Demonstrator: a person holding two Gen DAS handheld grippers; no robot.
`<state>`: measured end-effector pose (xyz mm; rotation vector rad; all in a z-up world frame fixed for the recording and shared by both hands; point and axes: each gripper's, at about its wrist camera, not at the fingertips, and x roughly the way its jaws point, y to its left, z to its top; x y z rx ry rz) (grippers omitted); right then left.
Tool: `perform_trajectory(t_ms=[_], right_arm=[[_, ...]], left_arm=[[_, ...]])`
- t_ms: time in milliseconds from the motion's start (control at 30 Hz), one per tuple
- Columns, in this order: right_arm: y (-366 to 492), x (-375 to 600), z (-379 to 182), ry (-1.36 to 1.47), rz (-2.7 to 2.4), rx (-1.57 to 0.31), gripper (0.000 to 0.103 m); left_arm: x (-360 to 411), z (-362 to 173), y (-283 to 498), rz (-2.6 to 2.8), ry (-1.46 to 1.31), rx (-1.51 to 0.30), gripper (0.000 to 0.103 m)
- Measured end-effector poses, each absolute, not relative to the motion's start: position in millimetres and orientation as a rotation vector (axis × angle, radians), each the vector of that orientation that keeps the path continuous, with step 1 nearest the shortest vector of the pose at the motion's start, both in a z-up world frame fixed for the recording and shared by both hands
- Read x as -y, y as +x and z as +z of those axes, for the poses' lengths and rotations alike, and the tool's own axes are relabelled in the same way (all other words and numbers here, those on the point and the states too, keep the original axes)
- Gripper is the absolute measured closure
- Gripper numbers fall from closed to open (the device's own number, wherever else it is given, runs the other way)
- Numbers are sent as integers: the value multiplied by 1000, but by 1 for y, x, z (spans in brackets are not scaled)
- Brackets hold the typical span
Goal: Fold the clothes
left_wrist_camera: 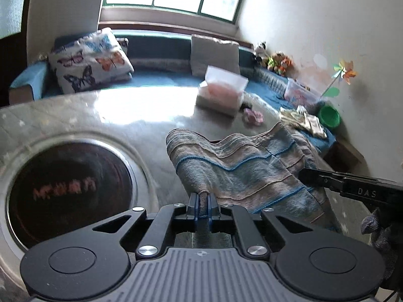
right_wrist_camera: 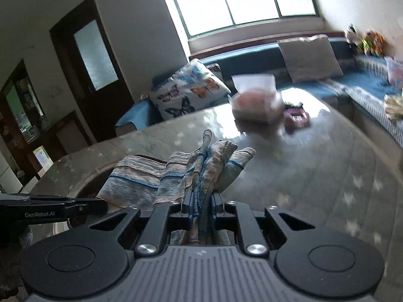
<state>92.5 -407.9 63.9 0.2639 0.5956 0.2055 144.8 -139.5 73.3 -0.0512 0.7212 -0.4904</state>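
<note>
Striped woven towel, soft & rumpled, pinched by both left gripper & right gripper, fingers narrow on cloth. Glossy tabletop; clear plastic box behind.

A butterfly-print pillow and a grey cushion lean on the blue sofa. A clear tissue box sits on the glossy surface, a green bowl beyond.

Bare tabletop lies open until the plastic box blocks passage.
</note>
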Motion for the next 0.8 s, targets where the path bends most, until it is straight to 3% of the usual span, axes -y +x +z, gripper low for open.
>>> perform_trajectory(t_ms=[433, 800], right_arm=[[156, 404, 96, 221, 212, -536, 91], [197, 418, 65, 257, 200, -598, 91]], left_arm=[[150, 95, 202, -430, -13, -669, 96], [161, 65, 240, -404, -14, -747, 96]])
